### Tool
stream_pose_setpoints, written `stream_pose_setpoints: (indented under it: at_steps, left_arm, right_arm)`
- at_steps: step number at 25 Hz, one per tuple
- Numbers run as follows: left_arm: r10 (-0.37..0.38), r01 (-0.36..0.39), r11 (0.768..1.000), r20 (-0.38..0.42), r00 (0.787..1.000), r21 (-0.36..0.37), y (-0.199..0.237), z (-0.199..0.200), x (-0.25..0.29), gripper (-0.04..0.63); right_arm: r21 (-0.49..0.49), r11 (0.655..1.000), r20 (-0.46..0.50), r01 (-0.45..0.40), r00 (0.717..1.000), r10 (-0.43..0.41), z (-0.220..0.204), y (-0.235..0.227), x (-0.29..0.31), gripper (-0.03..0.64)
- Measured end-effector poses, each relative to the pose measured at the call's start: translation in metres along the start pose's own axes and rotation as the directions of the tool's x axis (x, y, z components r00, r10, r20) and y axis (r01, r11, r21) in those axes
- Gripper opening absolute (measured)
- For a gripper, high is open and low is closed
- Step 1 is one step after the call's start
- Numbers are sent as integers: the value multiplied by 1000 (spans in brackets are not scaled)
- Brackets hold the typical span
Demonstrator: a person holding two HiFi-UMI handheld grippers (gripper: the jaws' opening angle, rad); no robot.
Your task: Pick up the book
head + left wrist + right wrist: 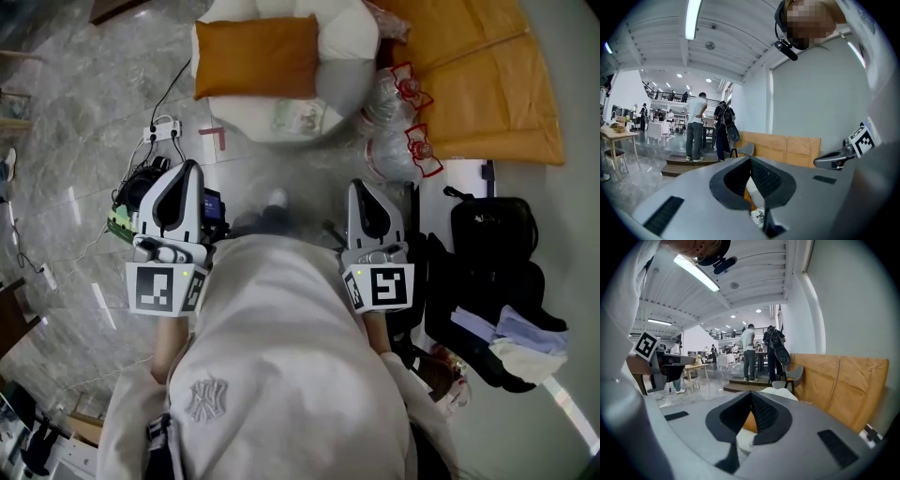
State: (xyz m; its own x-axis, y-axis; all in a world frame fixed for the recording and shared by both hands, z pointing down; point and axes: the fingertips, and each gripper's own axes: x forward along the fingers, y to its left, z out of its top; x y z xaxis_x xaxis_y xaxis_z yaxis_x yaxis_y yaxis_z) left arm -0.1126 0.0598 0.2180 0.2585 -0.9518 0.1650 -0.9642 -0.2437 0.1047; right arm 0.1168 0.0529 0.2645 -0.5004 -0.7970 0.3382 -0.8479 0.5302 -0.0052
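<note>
ahead of my left gripper (187, 171) and right gripper (362, 189), a strip of bare floor (281, 167) runs open up to the white seat (349, 56). the orange cushion (255, 56) covers the seat's far half; the near half lies open from above. on my right, the water bottles (398, 122) and the black bag (489, 246) close off that side. on my left, a power strip (163, 131) and its cables (141, 183) lie on the floor just beside the left gripper.

Floor (75, 112), left of frame: polished grey stone, glossy. Cushion (255, 54), top centre: matt orange cloth. Left gripper (190, 169) and right gripper (362, 187) shells: smooth matt grey plastic. Bottles (386, 103): clear crinkled plastic.
</note>
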Motion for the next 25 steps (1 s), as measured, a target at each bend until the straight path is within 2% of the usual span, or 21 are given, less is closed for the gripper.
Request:
stream_pose_setpoints:
  at_steps: [9, 19, 25]
  left_arm:
    - [21, -21, 1000, -1, 1000, 14, -3, 7, 7, 9]
    - [-9, 9, 1000, -12, 1000, 7, -6, 9, 31, 9]
    - [-43, 43, 999, -25, 999, 0, 3, 14, 64, 9]
  right_arm:
    - [17, 1000, -1, 1, 1000, -1, -1, -14, -2, 17]
    - [42, 999, -19, 27, 999, -26, -3, -28, 10, 17]
    - [60, 997, -40, 45, 998, -42, 2, -37, 33, 17]
